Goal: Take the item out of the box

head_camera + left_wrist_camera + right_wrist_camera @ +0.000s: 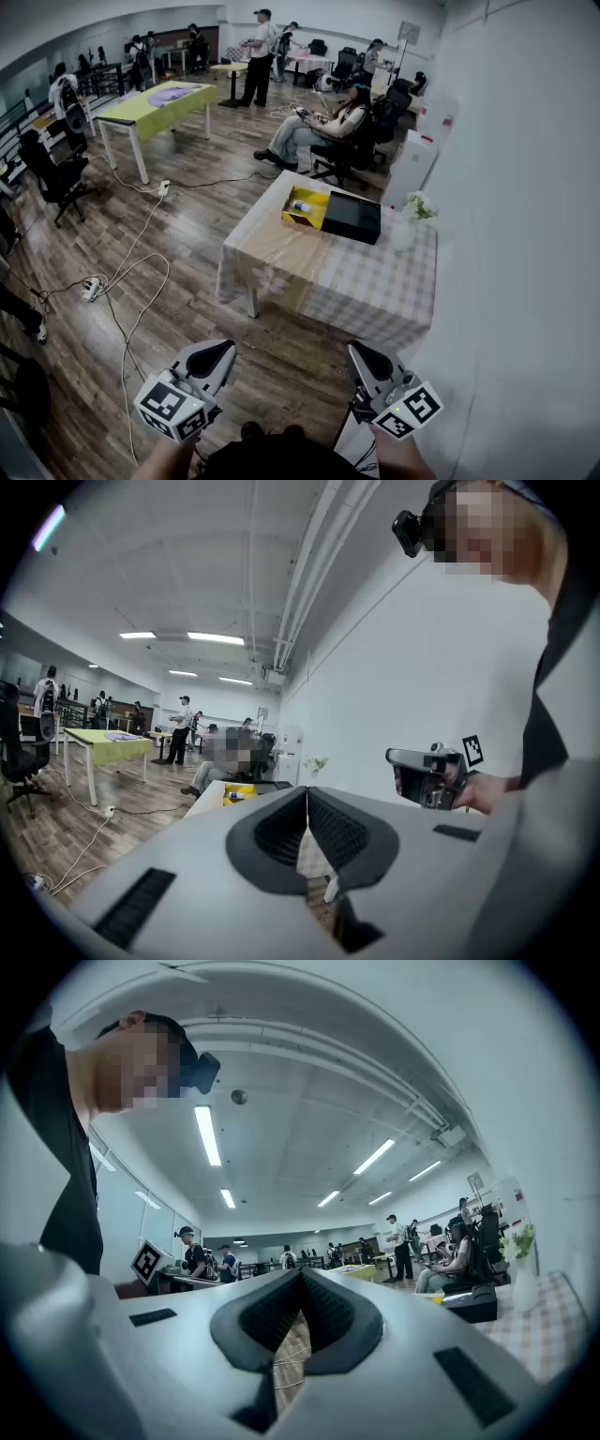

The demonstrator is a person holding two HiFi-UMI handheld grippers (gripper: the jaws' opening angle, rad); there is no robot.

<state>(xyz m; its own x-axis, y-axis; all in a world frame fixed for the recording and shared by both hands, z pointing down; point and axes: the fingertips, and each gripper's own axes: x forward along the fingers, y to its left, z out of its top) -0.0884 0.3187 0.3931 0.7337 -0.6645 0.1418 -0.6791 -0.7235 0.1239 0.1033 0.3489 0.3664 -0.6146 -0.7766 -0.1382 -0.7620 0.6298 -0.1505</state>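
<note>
A yellow box lies open on a table with a checked cloth, some way ahead of me. A small white and blue item rests inside it, and its black lid sits beside it on the right. Both grippers are held low near my body, well short of the table. My left gripper has its jaws together with nothing between them. My right gripper is likewise shut and empty. The box shows small in the left gripper view, and the black lid in the right gripper view.
A white vase with flowers stands at the table's right edge, close to a white wall. Cables and a power strip trail over the wooden floor on the left. A seated person and office chairs are behind the table. A green table stands far left.
</note>
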